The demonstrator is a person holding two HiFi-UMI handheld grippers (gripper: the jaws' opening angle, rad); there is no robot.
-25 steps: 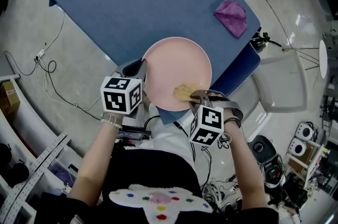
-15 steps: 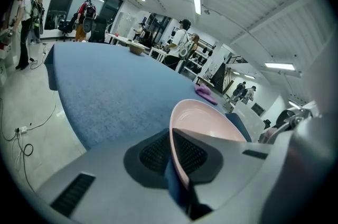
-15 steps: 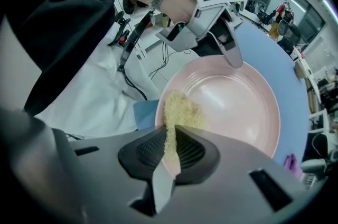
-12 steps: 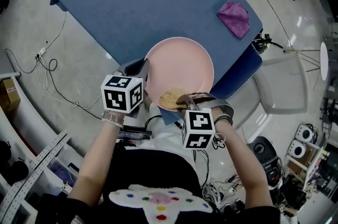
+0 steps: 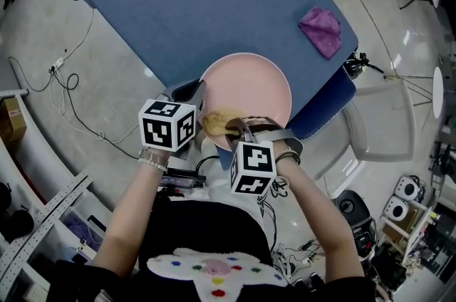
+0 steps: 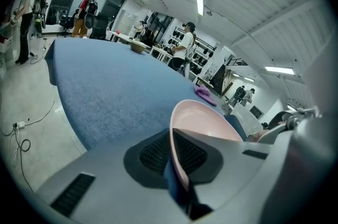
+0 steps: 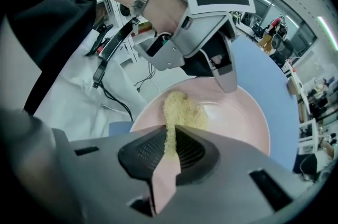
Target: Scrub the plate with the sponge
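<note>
A pink plate [image 5: 249,90] is over the near corner of the blue table [image 5: 192,1]. My left gripper [image 5: 199,95] is shut on the plate's left rim, which runs between its jaws in the left gripper view, plate [image 6: 208,122]. My right gripper [image 5: 235,127] is shut on a sponge [image 5: 216,122] with a yellow scrub face and a pink back. The sponge [image 7: 179,109] presses on the plate [image 7: 243,117] near its near-left rim, close to the left gripper [image 7: 224,77].
A purple cloth [image 5: 320,30] lies on the table's far right part, also seen as a purple cloth [image 6: 205,94] beyond the plate. A white chair [image 5: 381,115] stands to the right. Cables [image 5: 68,90] trail on the floor at left. People stand in the room behind.
My right gripper has slid the sponge leftward along the plate's near part, from the right side to beside the left gripper. The left gripper has kept its hold.
</note>
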